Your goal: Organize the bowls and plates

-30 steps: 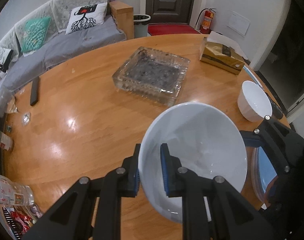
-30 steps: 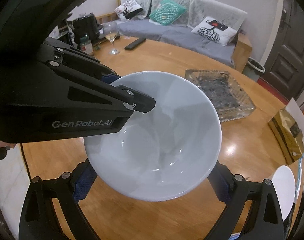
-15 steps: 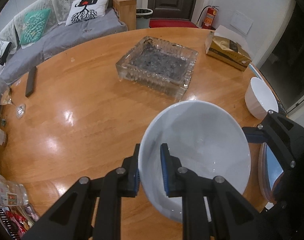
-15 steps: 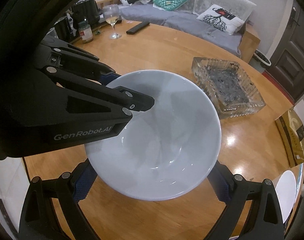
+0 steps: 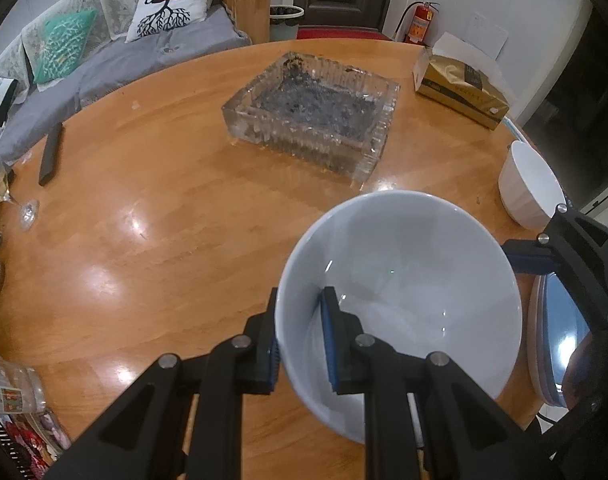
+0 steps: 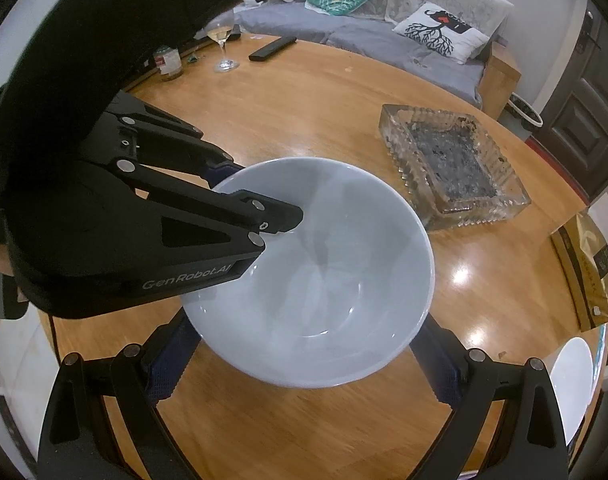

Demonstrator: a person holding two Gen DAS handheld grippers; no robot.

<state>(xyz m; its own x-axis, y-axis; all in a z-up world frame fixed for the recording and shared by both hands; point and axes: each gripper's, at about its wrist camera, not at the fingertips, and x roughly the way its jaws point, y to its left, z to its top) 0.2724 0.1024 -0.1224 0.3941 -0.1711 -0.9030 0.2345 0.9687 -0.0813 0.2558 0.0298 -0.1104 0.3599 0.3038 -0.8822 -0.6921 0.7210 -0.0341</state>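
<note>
My left gripper point(image 5: 302, 344) is shut on the rim of a large white bowl point(image 5: 400, 292), one finger inside and one outside, holding it above the wooden table point(image 5: 164, 200). In the right wrist view the same bowl point(image 6: 324, 280) fills the middle, with the left gripper point(image 6: 260, 208) clamped on its left rim. My right gripper point(image 6: 304, 364) is open wide, its fingers on either side of the bowl's underside; contact is unclear. A smaller white bowl point(image 5: 528, 188) stands at the table's right edge. A blue plate point(image 5: 560, 336) lies at the right, partly hidden.
A large glass ashtray point(image 5: 312, 112) sits mid-table. A gold tissue box point(image 5: 460, 92) is at the far right. A black remote point(image 5: 50, 156) and a wine glass point(image 5: 8, 196) are at the left. A jar point(image 6: 168, 62) stands at the far edge.
The left gripper and its bowl have shifted slightly toward the ashtray and the small bowl. The right gripper has stayed open around the bowl.
</note>
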